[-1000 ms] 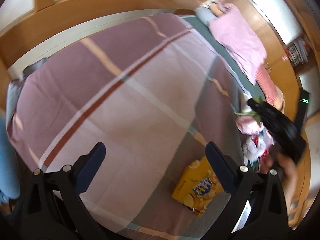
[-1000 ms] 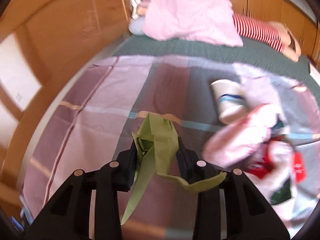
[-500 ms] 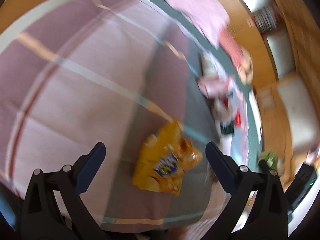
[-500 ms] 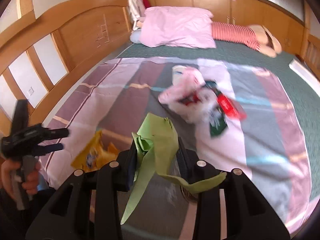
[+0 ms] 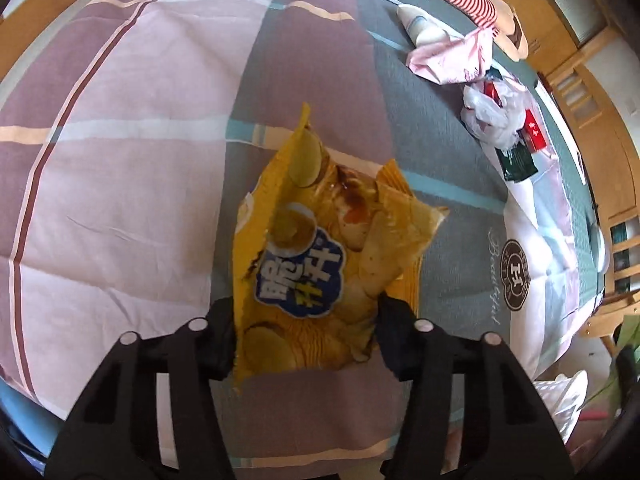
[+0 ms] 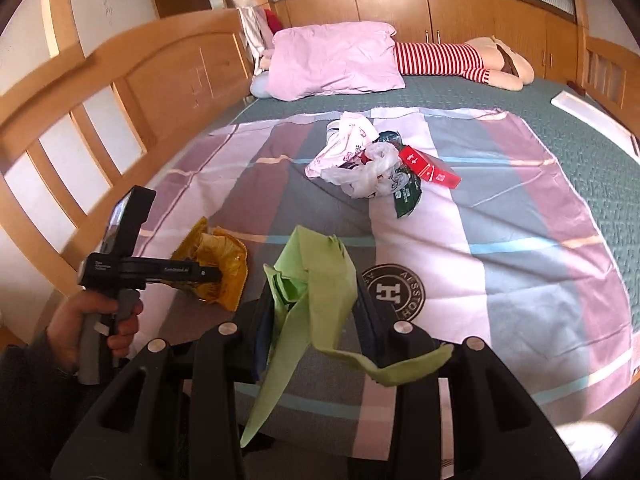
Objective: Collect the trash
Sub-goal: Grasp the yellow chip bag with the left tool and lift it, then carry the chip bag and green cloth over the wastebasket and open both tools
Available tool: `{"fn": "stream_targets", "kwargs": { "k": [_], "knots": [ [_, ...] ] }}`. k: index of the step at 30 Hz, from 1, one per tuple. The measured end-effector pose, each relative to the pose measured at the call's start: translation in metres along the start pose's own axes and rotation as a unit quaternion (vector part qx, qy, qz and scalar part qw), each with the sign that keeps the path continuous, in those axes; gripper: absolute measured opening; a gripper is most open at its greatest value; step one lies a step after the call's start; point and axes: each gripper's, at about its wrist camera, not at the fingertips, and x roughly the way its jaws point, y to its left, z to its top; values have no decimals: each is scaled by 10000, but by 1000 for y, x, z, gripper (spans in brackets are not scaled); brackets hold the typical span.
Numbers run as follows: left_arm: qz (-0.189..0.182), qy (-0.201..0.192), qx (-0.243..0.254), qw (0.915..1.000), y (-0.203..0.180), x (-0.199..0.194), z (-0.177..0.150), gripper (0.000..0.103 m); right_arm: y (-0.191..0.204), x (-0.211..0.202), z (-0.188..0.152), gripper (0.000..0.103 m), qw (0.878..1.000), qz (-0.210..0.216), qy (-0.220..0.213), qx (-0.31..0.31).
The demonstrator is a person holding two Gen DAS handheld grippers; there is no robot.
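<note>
A yellow chip bag (image 5: 320, 256), its blue-and-white logo printed in Chinese characters, lies crumpled near the foot of the bed, on a striped sheet (image 5: 120, 168) of pink, mauve and grey bands. The left gripper (image 5: 306, 332) has just been closing; its two black fingers now straddle the bag's near end and touch its edges, with the bag between them. The right gripper (image 6: 316, 304) pinches a crumpled green wrapper (image 6: 316, 276), one strip of it hanging down past the jaws. Farther up the sheet sits a small heap of litter: a white plastic bag (image 6: 364, 172), a pink printed bag (image 6: 344, 144), a red carton (image 6: 428, 166) with white writing too small to read, and a dark green packet (image 6: 406, 196). A round emblem (image 6: 394, 292) on the sheet carries a large "H"; script beside it in the left wrist view seems to read "Beautiful". A hand (image 6: 96, 320) grips the left tool's handle. Beneath the sheet is a green quilted cover (image 6: 580, 152); a pink pillow (image 6: 332, 60) and a red-and-white striped soft toy (image 6: 448, 60) lie at the far end. Wooden rails (image 6: 80, 100) and cupboards (image 6: 400, 8) ring the bed.
</note>
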Motion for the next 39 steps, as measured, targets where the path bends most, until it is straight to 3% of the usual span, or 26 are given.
{"fn": "stream_targets", "kwargs": {
  "k": [10, 13, 17, 19, 20, 23, 26, 33, 39],
  "knots": [
    [-68, -1114, 41, 9937, -3, -45, -3, 52, 10, 22, -6, 37, 9998, -48, 192, -8],
    [-62, -1558, -85, 9877, 1, -63, -6, 52, 14, 26, -7, 37, 9998, -25, 204, -25],
    [-282, -2558, -501, 9650, 20, -106, -17, 52, 21, 18, -4, 37, 9999, 44, 138, -69],
    [20, -2900, -601, 9551, 22, -130, -31, 52, 22, 3, -1, 37, 9999, 55, -32, -147],
    [370, -3107, -665, 9475, 21, -152, -47, 52, 22, -5, 0, 37, 9997, 60, -133, -194],
    [401, -3436, -938, 9336, 20, -189, -90, 52, 16, -27, -3, 37, 9990, -3, -347, -287],
    [-77, -3319, -781, 9400, 3, -198, -125, 52, 9, -44, -7, 37, 9989, 38, -426, -185],
    [-261, -2994, -123, 9537, -51, -194, -171, 52, -16, -107, -30, 37, 9971, -89, -729, -198],
    [-500, -3126, 600, 9467, -107, -196, -216, 53, -62, -156, -64, 37, 9965, -508, -669, 1]
  ]
}}
